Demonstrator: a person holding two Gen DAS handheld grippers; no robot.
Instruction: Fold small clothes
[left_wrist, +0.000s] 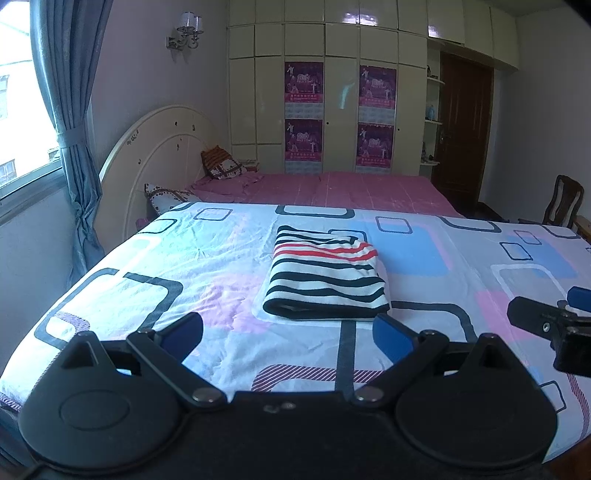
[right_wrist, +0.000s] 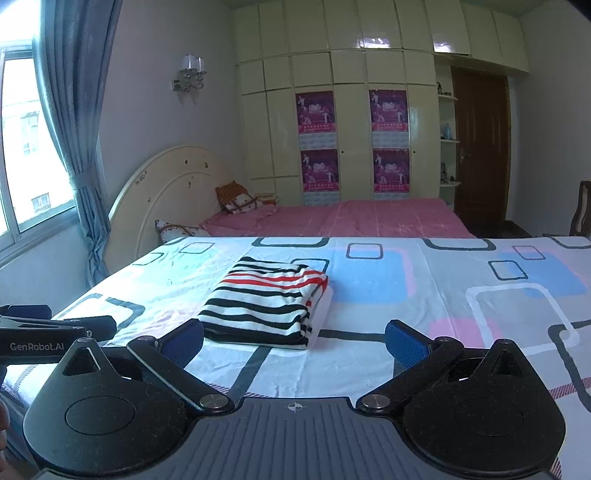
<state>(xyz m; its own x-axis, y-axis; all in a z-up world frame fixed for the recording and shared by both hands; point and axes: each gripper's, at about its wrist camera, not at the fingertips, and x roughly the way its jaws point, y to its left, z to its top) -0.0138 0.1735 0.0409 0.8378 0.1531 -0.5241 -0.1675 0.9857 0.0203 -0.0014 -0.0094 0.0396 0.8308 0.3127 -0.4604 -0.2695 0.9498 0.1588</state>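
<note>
two grippers, both empty, poised low over a patterned bedsheet (left_wrist: 207, 258). left gripper (left_wrist: 288, 334): blue pads spread wide, released, nothing between them. folded striped garment (left_wrist: 325, 275) just ahead of it on the sheet, slightly right of centre, near edge just beyond the right pad but apart from it. black and white stripes, a few red ones toward the far end, folded into a neat flat rectangle. right gripper (left_wrist: 546, 314) visible at the right edge of the left view, off to the side of the garment and clear of it.

from the right wrist view: right gripper (right_wrist: 293, 341) likewise wide apart, holding nothing. same garment (right_wrist: 267, 301) ahead and left of centre, near corner close to the left pad, not touching. left gripper (right_wrist: 55, 326) seen side-on at the left edge, marked "genrobot.ai", beside the garment's near left corner.

beyond the sheet: pink bed (right_wrist: 351, 218) with a curved cream headboard (right_wrist: 166, 192), cream wardrobe (right_wrist: 351, 74) with four purple posters, brown door (right_wrist: 480, 147), blue curtain (right_wrist: 85, 129) beside a window.
</note>
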